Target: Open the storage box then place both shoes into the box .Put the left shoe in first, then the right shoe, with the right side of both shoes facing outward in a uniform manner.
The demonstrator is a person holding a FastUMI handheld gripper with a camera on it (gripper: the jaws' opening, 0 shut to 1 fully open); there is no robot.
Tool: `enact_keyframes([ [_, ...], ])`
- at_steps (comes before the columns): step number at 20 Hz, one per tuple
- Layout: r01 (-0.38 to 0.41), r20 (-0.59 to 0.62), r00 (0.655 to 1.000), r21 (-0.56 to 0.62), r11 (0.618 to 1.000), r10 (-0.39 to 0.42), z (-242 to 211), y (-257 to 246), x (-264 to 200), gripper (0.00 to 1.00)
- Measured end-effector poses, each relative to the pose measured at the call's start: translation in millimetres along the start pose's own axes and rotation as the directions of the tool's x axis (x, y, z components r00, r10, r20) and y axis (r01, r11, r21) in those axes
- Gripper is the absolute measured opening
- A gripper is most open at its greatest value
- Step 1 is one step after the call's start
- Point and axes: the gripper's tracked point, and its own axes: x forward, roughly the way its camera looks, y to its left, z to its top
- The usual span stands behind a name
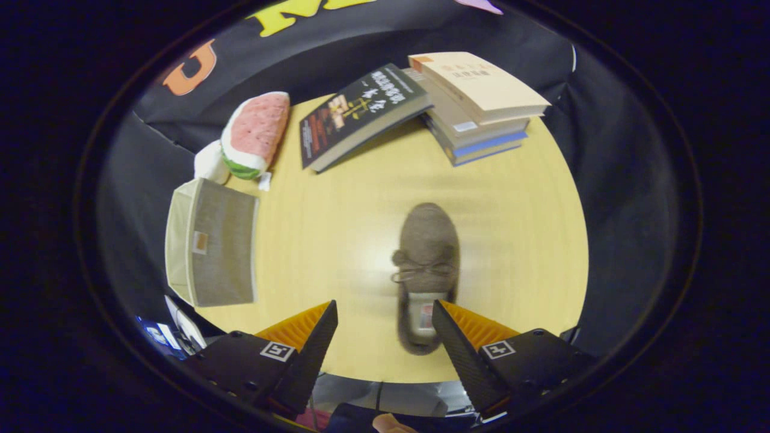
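My gripper (385, 316) is nearest the camera: its two fingers are spread wide apart and grasp nothing. Just ahead of them, closer to the right finger, a grey-brown knitted lace-up shoe (426, 264) lies flat on the pale yellow wooden tabletop (517, 210), heel toward the fingers and toe pointing away; the heel opening sits beside the right fingertip. I cannot tell whether this is the left or the right shoe. The beige and grey fabric storage box (210, 246) stands well apart to the left, at the table edge; I cannot tell whether it is open. Beyond the box rests a watermelon-slice plush toy (255, 135); beyond the shoe lie a black paperback book (361, 114) and a stack of pale-covered books (475, 105). I judge the current step to be the approach to a shoe pickup. The next move calls for shifting right to centre the heel between the fingers, descending, then closing on the collar.
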Motion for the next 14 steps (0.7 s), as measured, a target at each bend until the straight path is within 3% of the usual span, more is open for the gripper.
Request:
enact_keyframes([
  [5, 0.06, -0.056, 0.997, 0.01, 0.998, -0.059, -15, -64, 40, 0.96],
  [9, 0.029, -0.106, 0.994, 0.052, 0.998, -0.023, -22, -73, 67, 0.96],
  [14, 0.074, -0.089, 0.994, 0.052, 0.996, -0.069, -13, -78, 86, 0.81],
])
